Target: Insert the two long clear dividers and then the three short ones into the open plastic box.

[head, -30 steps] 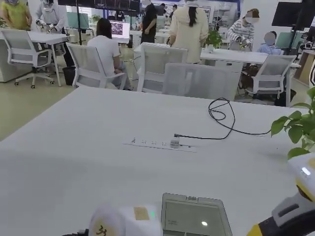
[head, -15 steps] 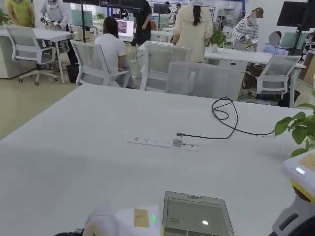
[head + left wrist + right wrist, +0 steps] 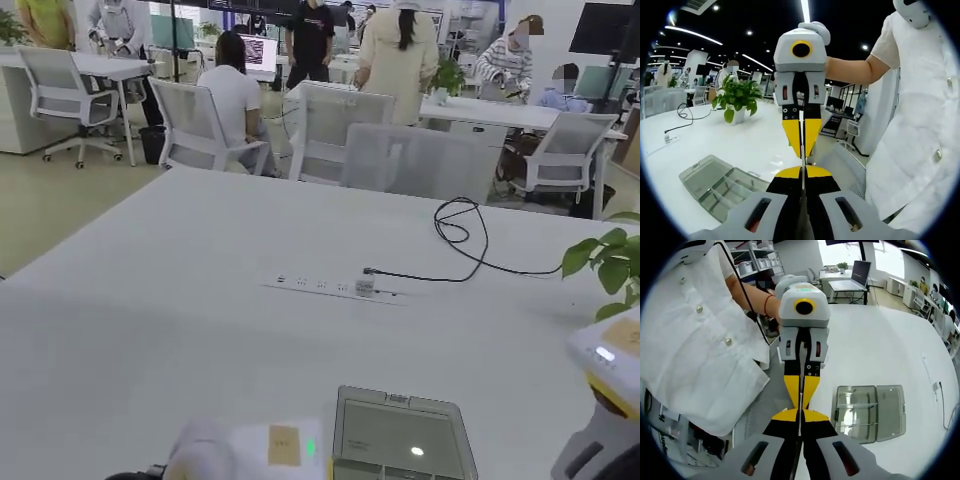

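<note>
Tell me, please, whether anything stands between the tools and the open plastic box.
Nothing visible does. The left tool and right tool point at each other, tips close together, both shut. The open plastic box lies off to the side of them, with bare white table around it.

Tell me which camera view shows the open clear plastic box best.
The right gripper view: the open clear plastic box lies whole, seen from above, both halves side by side. The left gripper view shows it slantwise, low at the left. The head view cuts it off at the bottom edge.
</note>
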Available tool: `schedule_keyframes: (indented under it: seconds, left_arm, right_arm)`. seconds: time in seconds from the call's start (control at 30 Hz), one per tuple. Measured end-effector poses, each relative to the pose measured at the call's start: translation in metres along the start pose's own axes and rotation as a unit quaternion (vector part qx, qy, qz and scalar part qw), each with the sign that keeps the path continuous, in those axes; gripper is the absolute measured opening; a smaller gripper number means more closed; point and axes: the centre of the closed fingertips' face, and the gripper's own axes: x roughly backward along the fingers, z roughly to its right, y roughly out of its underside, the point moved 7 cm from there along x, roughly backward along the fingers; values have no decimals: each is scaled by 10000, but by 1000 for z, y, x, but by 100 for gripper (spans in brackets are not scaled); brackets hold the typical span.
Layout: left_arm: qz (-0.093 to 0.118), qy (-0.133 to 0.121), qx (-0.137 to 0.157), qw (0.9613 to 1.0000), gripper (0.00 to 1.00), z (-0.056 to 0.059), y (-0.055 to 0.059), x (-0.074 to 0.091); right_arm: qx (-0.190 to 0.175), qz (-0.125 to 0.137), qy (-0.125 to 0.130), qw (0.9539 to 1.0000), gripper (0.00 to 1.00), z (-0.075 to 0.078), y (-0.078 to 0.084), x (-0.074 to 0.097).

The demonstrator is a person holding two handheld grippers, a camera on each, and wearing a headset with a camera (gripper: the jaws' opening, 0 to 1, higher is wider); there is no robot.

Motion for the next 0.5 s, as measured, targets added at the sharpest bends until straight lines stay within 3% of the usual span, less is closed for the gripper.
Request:
schedule_keyframes:
  seconds: [0.5]
  left_arm:
    - [19,-101,32,9999,0,1,3,3]
  right_arm:
    - [24,-25,32,10000,3,0,-1,-3]
